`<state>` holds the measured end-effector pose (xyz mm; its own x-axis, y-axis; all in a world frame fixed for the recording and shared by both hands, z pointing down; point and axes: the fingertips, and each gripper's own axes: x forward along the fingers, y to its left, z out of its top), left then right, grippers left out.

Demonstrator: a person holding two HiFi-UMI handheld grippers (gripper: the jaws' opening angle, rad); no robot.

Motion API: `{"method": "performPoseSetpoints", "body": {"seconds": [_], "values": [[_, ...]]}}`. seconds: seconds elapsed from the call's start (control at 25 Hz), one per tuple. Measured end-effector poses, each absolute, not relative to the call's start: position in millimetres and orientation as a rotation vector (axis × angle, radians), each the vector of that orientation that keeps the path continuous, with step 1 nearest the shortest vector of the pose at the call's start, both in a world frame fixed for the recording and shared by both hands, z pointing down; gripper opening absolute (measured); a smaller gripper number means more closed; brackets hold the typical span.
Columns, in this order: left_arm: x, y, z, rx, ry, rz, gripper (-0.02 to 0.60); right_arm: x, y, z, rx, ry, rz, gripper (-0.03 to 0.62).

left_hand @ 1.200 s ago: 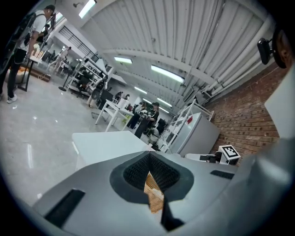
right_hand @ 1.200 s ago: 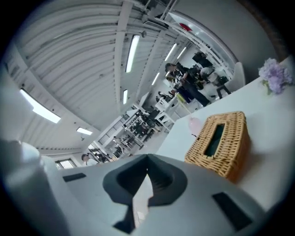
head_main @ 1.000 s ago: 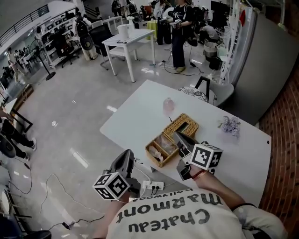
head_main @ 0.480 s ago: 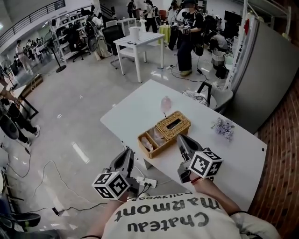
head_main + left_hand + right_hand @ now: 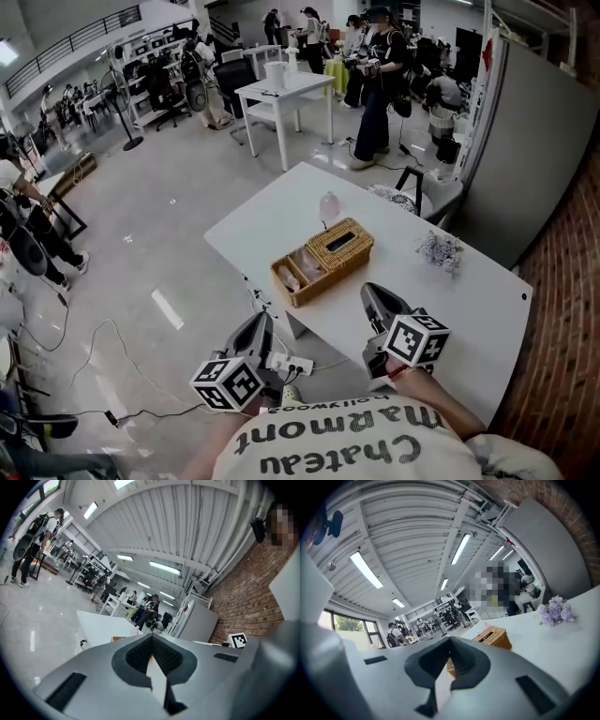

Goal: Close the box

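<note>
A wicker box point(image 5: 322, 262) stands on the white table point(image 5: 473, 300). Its right half carries a slotted lid; its left half is open, with pale things inside. Both grippers hang apart from the box, on my side of it. My left gripper point(image 5: 266, 321) is off the table's near-left edge, over the floor, jaws together and empty. My right gripper point(image 5: 372, 291) is over the table's near side, shut and empty too. The left gripper view shows only a sliver of the box point(image 5: 118, 639) past the shut left gripper point(image 5: 152, 638). In the right gripper view the box point(image 5: 492, 636) sits beyond the closed right gripper point(image 5: 450, 641).
A pink thing point(image 5: 328, 205) stands just behind the box, and purple flowers point(image 5: 438, 250) lie to its right. A power strip point(image 5: 289, 365) and cables lie on the floor under the table edge. Another white table point(image 5: 281, 89), people and a grey cabinet point(image 5: 534, 141) stand further off.
Both grippers have drawn back from the box towards me; it looks smaller and farther in both gripper views. Both pairs of jaws stayed together.
</note>
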<state>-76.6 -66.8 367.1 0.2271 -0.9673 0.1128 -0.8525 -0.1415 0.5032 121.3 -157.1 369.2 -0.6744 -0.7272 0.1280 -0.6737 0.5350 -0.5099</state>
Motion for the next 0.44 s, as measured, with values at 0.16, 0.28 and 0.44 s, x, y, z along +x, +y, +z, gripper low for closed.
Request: {"method": "performPoseSetpoints", "body": {"seconds": [0.16, 0.28, 0.44], "values": [[-60.3, -48.5, 381.6, 2.027, -1.658, -0.318, 0.002, 129.3, -137.4, 388.2, -1.221, 2.704, -0.846, 0.003], [-50.6, -35.5, 388.1, 2.018, -1.654, -0.302, 0.002, 131.8, -120.8, 401.3, -1.209, 2.727, -0.886, 0.003], [-38.2, -16.0, 390.0, 2.009, -1.651, -0.293, 0.002, 143.6, -100.9, 409.5, -1.215, 2.746, -0.916, 0.003]]}}
